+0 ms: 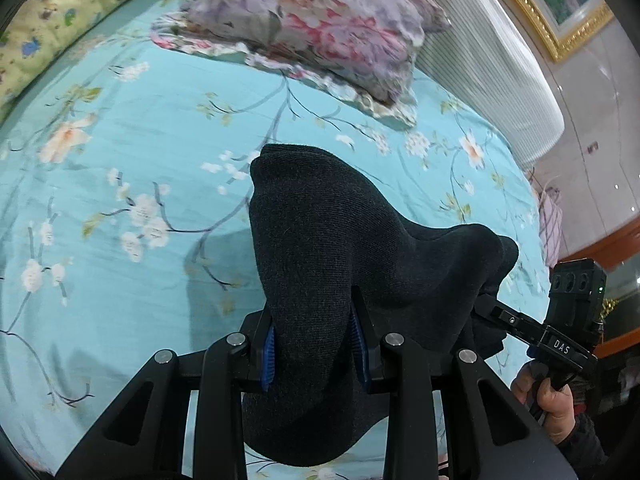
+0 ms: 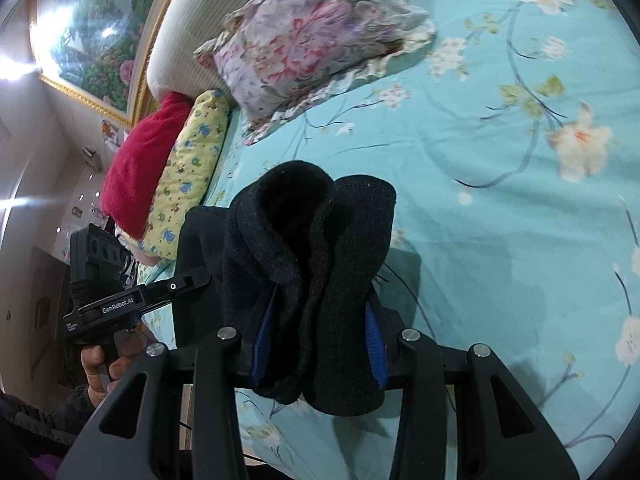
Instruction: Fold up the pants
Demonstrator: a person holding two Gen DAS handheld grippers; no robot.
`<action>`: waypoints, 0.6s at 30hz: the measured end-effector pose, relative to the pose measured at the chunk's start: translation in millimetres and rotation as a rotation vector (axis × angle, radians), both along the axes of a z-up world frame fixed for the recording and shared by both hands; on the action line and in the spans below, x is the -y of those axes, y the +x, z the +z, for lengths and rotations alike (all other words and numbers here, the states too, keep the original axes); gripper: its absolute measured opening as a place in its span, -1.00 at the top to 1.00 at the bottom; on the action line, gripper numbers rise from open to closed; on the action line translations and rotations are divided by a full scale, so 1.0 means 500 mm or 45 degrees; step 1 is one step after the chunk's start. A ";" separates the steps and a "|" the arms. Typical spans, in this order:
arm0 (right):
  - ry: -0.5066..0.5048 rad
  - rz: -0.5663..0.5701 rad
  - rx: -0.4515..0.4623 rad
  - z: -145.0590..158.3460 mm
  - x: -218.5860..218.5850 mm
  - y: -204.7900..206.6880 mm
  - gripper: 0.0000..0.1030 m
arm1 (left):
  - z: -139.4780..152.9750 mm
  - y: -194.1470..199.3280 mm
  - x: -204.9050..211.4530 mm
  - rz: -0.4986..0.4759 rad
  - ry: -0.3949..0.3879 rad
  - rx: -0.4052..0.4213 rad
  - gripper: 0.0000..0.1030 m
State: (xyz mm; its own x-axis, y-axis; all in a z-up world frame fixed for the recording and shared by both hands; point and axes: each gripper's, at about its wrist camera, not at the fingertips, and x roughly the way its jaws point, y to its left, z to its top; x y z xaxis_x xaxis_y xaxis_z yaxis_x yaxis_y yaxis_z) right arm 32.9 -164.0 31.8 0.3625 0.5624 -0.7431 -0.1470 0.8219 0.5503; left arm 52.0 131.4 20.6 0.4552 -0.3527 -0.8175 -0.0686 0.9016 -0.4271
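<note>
The pants (image 1: 320, 248) are dark charcoal knit fabric, held up above the bed between both grippers. My left gripper (image 1: 316, 344) is shut on a bunched fold of the pants, with blue pads on either side of the cloth. My right gripper (image 2: 318, 340) is shut on a thick folded bundle of the same pants (image 2: 320, 248). The right gripper also shows in the left wrist view (image 1: 496, 308), gripping the far end of the fabric. The left gripper shows in the right wrist view (image 2: 192, 280) at the left, its tips hidden by cloth.
A turquoise floral bedsheet (image 1: 120, 160) covers the bed below. A purple floral pillow (image 1: 328, 20) lies at the head. A yellow patterned quilt (image 2: 188, 168) and a red blanket (image 2: 140, 168) lie along one side. A white padded headboard (image 1: 500, 68) and a framed picture (image 2: 100, 36) stand behind.
</note>
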 end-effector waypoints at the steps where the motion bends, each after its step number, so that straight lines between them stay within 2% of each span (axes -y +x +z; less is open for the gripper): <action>1: 0.001 0.011 0.002 0.001 -0.006 0.005 0.19 | 0.004 -0.001 -0.005 0.009 0.007 0.004 0.41; 18: -0.005 0.120 0.036 0.019 -0.098 0.079 0.19 | 0.060 0.005 -0.060 0.108 0.169 0.079 0.41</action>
